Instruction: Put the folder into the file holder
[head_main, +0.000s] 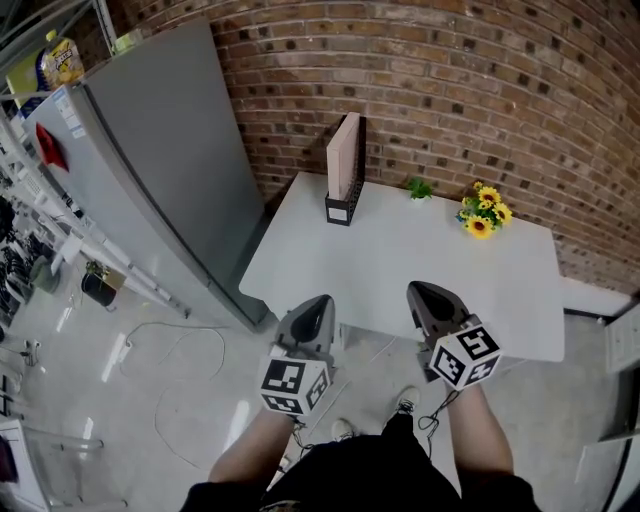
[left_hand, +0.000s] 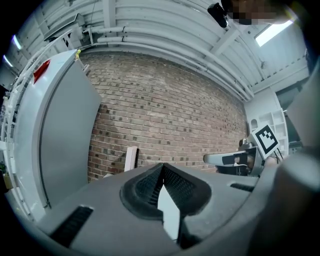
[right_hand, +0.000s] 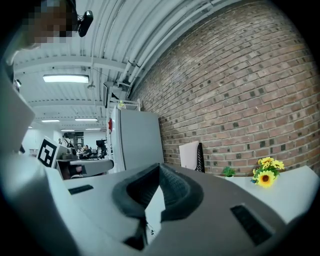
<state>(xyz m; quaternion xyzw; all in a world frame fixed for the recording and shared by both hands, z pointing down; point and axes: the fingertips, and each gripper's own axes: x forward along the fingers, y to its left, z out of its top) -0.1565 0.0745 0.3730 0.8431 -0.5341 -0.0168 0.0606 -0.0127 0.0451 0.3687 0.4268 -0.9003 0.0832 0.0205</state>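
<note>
A pale pink folder (head_main: 343, 153) stands upright inside the black file holder (head_main: 340, 209) at the back left of the white table (head_main: 400, 270). The same folder (left_hand: 131, 157) shows small in the left gripper view, and the right gripper view has the folder (right_hand: 189, 154) with the black holder (right_hand: 200, 157) behind it. My left gripper (head_main: 312, 310) hovers shut and empty at the table's near edge. My right gripper (head_main: 428, 297) is shut and empty too, over the near part of the table. Both are well apart from the holder.
A tall grey cabinet (head_main: 150, 170) stands left of the table. A small green plant (head_main: 419, 188) and a bunch of yellow sunflowers (head_main: 484, 215) sit at the back by the brick wall (head_main: 450, 90). Cables (head_main: 180, 390) lie on the floor at the left.
</note>
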